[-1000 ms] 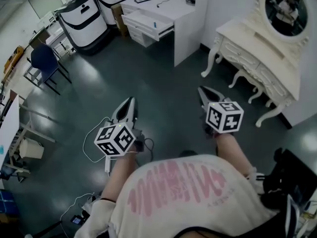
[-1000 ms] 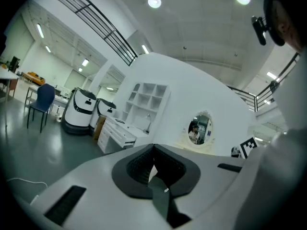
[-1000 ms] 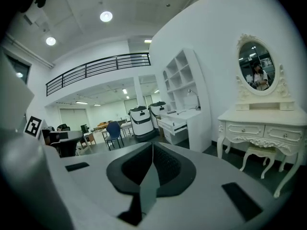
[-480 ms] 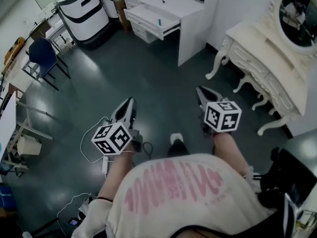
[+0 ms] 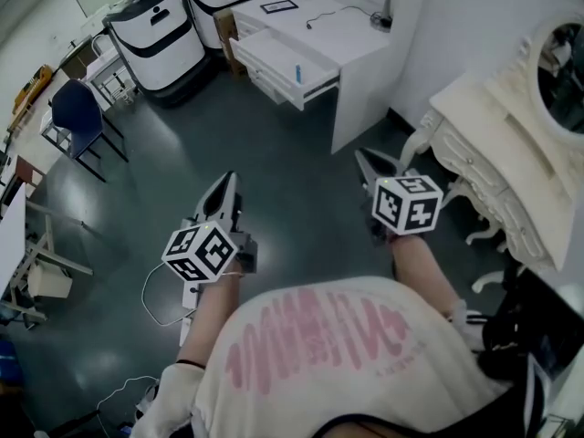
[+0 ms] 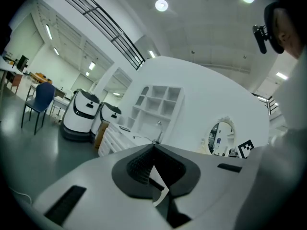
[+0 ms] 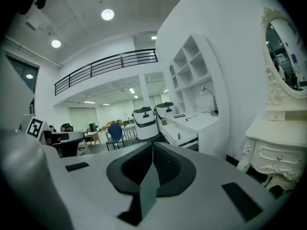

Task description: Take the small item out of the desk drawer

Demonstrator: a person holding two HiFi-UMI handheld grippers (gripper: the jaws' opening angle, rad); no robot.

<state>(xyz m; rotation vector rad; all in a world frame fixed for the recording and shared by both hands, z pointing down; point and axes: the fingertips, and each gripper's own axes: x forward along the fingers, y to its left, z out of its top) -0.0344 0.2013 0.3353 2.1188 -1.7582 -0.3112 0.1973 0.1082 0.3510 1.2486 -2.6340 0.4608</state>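
A white desk [image 5: 351, 44] stands ahead at the top of the head view, with its drawer [image 5: 285, 59] pulled out. In the drawer stands a small blue item [image 5: 297, 69], which also shows far off as the blue item [image 7: 179, 136] in the right gripper view. My left gripper [image 5: 228, 179] and right gripper [image 5: 362, 156] are held out side by side over the dark floor, well short of the desk. Both are shut and empty, their jaws meeting at a point in the left gripper [image 6: 153, 145] and right gripper [image 7: 153, 145] views.
Two white-and-black machines [image 5: 155, 30] stand left of the desk. A blue chair [image 5: 78, 108] is further left. An ornate white dressing table [image 5: 497, 149] with a mirror is close on the right. A cable [image 5: 157, 290] lies on the floor by my left side.
The person has walked toward the desk: desk and open drawer are nearer and lower in the head view, the dressing table closer on the right. Both grippers stayed shut.
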